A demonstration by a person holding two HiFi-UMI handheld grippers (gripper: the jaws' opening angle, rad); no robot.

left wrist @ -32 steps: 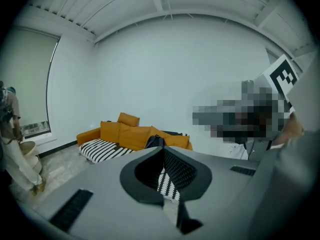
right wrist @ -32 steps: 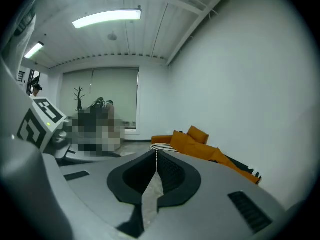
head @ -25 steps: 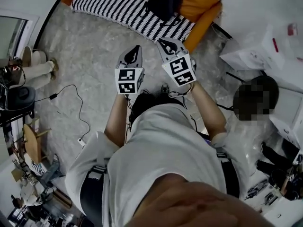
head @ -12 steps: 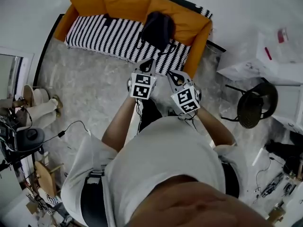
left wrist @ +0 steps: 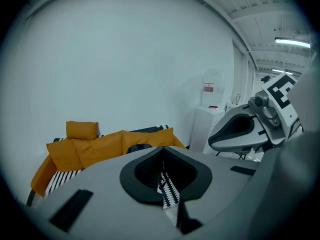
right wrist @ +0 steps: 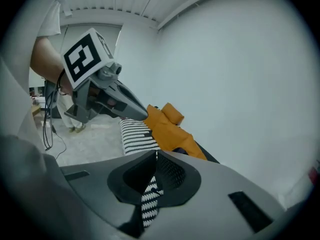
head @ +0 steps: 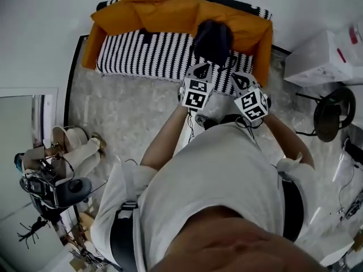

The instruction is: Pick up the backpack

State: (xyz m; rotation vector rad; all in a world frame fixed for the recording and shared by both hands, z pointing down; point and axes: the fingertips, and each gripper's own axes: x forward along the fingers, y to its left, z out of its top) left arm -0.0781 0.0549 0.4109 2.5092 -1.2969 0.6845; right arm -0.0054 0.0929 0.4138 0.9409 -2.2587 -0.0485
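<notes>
Dark soft backpack [head: 212, 40]: on right end of orange sofa [head: 170, 13] with black-white striped seat. At sofa front edge, near backpack: left gripper [head: 203, 68], right gripper [head: 239, 78], jaws pressed together, nothing between.

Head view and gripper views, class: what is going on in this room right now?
A person in a white T-shirt holds a grey two-jaw gripper in each hand. The left gripper and right gripper are side by side, pointing at a sofa with orange cushions and a black-and-white striped seat. A dark, soft backpack sits on that seat against the back cushions. Both grippers' jaws are shut and empty, short of the backpack, so it is not yet picked up.
</notes>
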